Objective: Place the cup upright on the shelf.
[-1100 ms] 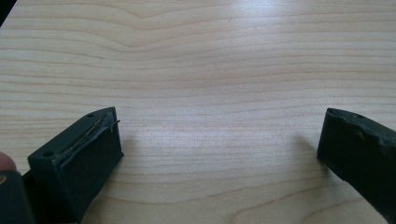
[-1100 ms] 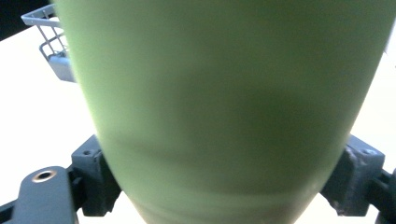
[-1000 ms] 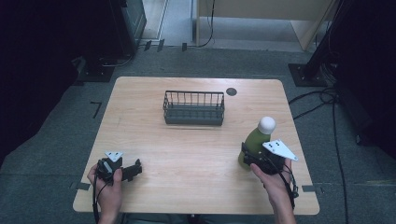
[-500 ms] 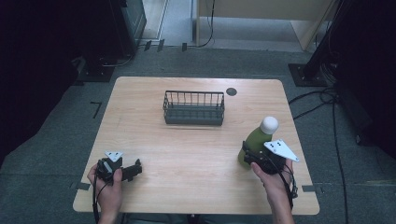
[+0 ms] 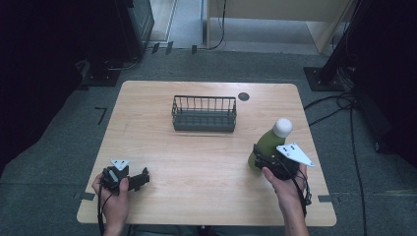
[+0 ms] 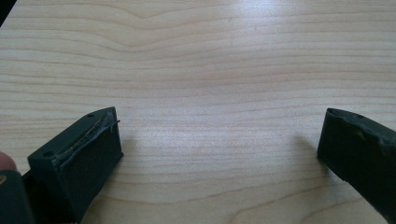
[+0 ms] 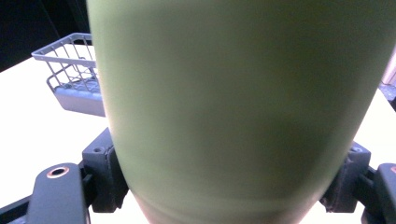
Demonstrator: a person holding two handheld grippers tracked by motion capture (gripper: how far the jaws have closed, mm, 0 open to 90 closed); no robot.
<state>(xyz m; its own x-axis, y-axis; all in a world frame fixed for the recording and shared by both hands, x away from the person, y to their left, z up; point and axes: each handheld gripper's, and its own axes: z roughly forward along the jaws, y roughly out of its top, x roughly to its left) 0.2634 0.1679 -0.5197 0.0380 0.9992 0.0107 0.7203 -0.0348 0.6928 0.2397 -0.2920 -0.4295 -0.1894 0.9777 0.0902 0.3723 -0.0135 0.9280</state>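
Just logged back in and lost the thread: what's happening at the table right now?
A person works two handheld grippers at a wooden table. The right gripper is shut on a green bottle with a white cap, near the table's right edge; the bottle leans a little. The left gripper rests open near the front left, its jaws wide apart over bare wood, holding nothing. A dark wire basket sits toward the back middle; nothing can be seen in it.

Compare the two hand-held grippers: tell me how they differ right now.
The left hand-held gripper has its jaws spread wide over bare table and holds nothing; the right hand-held gripper is clamped on the green bottle. The left sits at the near left, the right at the near right. Both are black and each is held in one hand.
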